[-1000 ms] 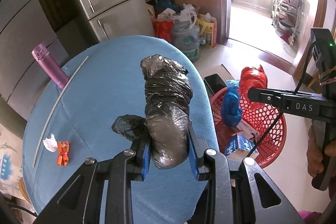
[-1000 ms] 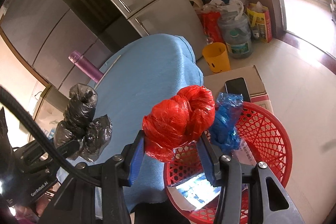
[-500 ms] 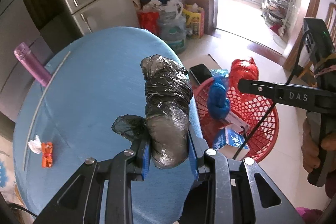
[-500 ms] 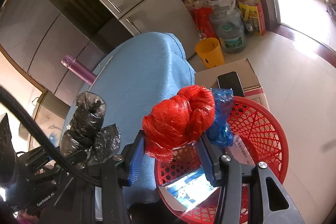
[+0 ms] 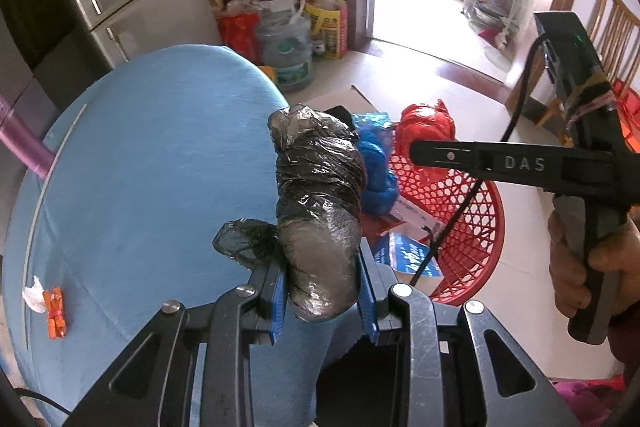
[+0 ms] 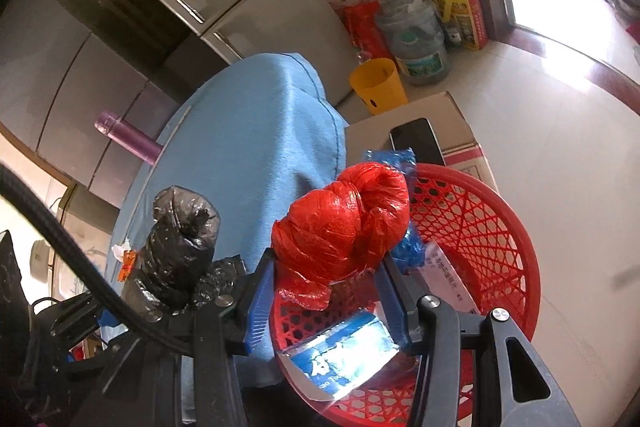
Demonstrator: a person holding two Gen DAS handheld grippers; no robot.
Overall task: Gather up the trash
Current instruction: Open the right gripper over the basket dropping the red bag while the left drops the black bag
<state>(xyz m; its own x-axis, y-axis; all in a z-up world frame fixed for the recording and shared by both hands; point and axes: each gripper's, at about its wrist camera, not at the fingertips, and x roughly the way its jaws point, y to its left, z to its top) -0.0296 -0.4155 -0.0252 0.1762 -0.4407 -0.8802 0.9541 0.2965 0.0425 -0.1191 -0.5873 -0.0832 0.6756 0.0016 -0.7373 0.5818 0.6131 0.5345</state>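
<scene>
Blue-padded jaws of the left gripper (image 5: pixel 322 293) clench a black bag bundle (image 5: pixel 320 211) above the blue tablecloth (image 5: pixel 152 167). Likewise, the right gripper (image 6: pixel 324 297) grasps a red bag bundle (image 6: pixel 344 223) over the red basket (image 6: pixel 488 227), which holds a blue bag (image 5: pixel 374 163) and cartons. An orange wrapper (image 5: pixel 55 313) lies on the cloth.
</scene>
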